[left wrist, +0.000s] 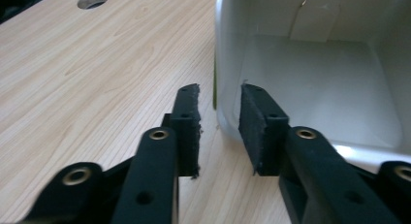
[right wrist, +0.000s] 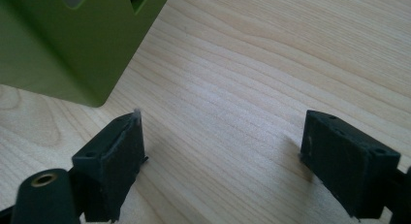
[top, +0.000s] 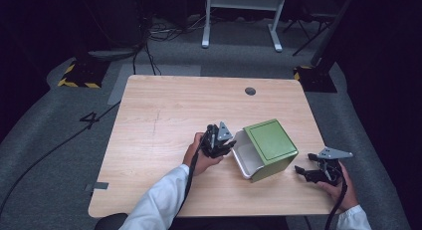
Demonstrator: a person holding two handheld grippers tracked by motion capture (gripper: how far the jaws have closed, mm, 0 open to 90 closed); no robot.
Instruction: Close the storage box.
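Looking down from the high view, one is seeing a green box lying on its side near the front right part of the wooden table, with its white open mouth facing the left gripper. The left gripper is reaching to the white rim of the box, while the right gripper is waiting on the table just beside the box's right side, not touching it. In the left gripper view, the left gripper is standing with its jaws a little apart, one on each side of the white rim of the box: one jaw is outside the wall and the other is inside the empty cavity. The rim is between them, but a small gap is showing, so the grasp seems not yet closed. In the right gripper view, the right gripper is holding its jaws wide apart over bare wood, with the green corner of the box near its left jaw. As a judgement, the work is only beginning: the approach to the rim is done, but clamping the wall and then turning or lifting the box are remaining.
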